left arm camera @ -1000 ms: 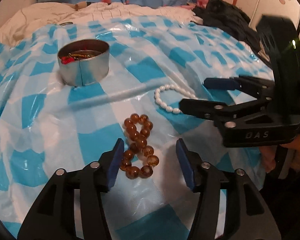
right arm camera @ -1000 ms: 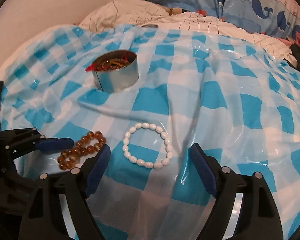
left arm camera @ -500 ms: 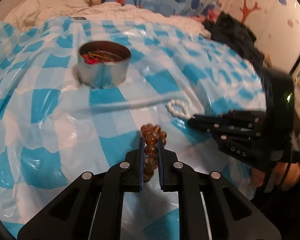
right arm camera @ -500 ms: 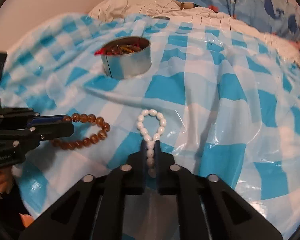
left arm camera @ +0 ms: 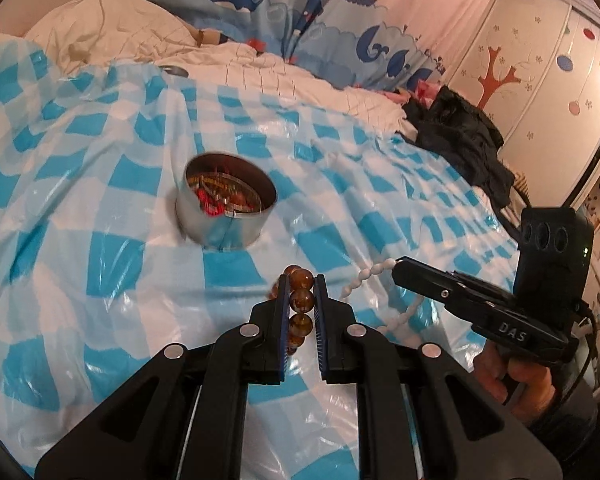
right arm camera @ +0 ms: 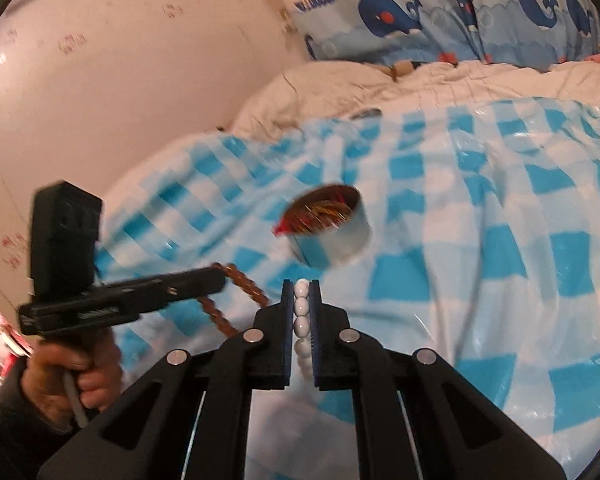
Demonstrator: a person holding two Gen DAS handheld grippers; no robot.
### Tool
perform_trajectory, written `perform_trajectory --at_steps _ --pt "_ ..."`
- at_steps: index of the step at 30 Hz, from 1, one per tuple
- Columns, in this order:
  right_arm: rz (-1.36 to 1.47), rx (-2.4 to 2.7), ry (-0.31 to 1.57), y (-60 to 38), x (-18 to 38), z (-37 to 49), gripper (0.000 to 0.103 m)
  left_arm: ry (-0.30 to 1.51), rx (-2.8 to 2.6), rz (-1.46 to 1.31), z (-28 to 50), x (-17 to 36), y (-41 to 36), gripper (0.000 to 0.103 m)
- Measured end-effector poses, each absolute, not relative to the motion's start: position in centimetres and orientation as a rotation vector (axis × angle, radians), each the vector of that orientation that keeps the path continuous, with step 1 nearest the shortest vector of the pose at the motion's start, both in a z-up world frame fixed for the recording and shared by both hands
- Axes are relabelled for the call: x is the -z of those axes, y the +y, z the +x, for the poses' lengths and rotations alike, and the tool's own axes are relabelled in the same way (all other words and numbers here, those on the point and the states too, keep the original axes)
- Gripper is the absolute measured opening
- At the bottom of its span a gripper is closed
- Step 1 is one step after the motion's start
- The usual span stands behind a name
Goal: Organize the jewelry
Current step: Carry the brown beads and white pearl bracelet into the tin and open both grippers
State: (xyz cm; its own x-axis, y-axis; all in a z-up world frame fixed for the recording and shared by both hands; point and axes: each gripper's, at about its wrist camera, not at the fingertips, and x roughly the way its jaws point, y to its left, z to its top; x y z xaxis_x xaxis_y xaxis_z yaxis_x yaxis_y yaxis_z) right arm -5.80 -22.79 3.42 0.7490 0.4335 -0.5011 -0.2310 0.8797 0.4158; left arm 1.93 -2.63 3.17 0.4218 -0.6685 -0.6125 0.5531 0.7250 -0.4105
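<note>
Both claws now lifted: amber bracelet (left arm camera: 301, 300), white bracelet (right arm camera: 301, 312) raised.

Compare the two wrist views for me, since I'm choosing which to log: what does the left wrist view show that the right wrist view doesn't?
Only the left wrist view shows the dark clothing pile, the tree-decorated wardrobe, and the right claw from the side with the white bead bracelet hanging from it. Only the right wrist view shows the bare wall and the left claw from the side, trailing the amber bead bracelet. Both share the round tin of jewelry, the blue checked sheet and the whale fabric.
</note>
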Motion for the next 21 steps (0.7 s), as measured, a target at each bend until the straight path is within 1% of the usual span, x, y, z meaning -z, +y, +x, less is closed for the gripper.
perform_trajectory --at_steps 7,15,19,21 --pt "0.397 -0.412 0.577 -22.8 -5.0 -2.2 0.008 0.801 0.746 -0.219 5.5 -5.2 -2.5 0.01" --pt "0.417 -0.417 0.519 -23.1 -6.6 2.4 0.008 0.743 0.745 -0.269 9.9 -7.3 -4.2 0.01" --pt "0.385 -0.431 0.519 -22.1 -6.6 6.0 0.008 0.766 0.646 -0.233 12.6 -6.0 -5.2 0.011" --pt "0.368 -0.439 0.602 -21.1 -5.1 8.3 0.009 0.821 0.56 -0.17 13.9 -4.3 -5.4 0.012"
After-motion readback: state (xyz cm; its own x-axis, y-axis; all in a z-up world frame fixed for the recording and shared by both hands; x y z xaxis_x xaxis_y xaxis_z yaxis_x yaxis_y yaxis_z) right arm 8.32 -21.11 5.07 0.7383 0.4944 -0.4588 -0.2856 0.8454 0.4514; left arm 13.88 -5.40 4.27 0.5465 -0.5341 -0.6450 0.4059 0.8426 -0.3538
